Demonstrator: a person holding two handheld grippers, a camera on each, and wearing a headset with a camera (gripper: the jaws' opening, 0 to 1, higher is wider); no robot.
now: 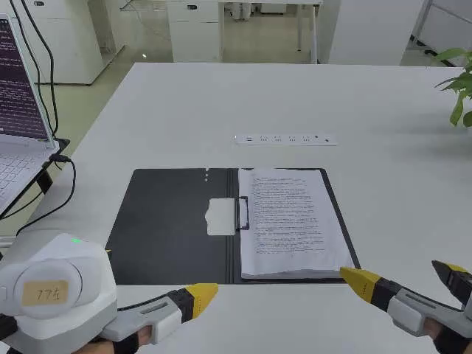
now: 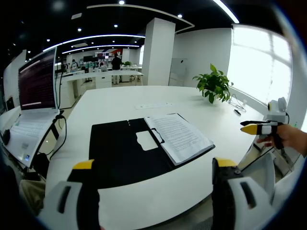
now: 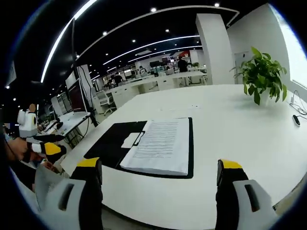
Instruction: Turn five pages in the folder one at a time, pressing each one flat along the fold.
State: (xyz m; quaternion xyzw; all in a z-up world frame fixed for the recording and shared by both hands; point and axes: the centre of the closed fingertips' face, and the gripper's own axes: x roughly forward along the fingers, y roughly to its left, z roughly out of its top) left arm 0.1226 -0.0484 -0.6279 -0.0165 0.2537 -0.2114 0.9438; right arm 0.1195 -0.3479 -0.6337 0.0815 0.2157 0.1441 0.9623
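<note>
A black folder [image 1: 169, 228] lies open flat on the white table, its stack of printed pages [image 1: 287, 221] clipped on the right half and the left half bare. The folder [image 2: 124, 151] and its pages [image 2: 178, 136] sit ahead of my left gripper [image 2: 153, 172], which is open and holds nothing. My right gripper [image 3: 158, 167] is open too, short of the pages [image 3: 160, 146] on the folder [image 3: 112, 139]. In the head view the left gripper [image 1: 199, 295] hovers at the folder's near-left edge and the right gripper [image 1: 405, 276] off its near-right corner.
A white power strip [image 1: 286, 139] lies beyond the folder. An open laptop [image 1: 18, 118] with cables stands at the left table edge. A potted plant [image 1: 459, 85] stands at the far right. Bare table [image 1: 383, 206] surrounds the folder.
</note>
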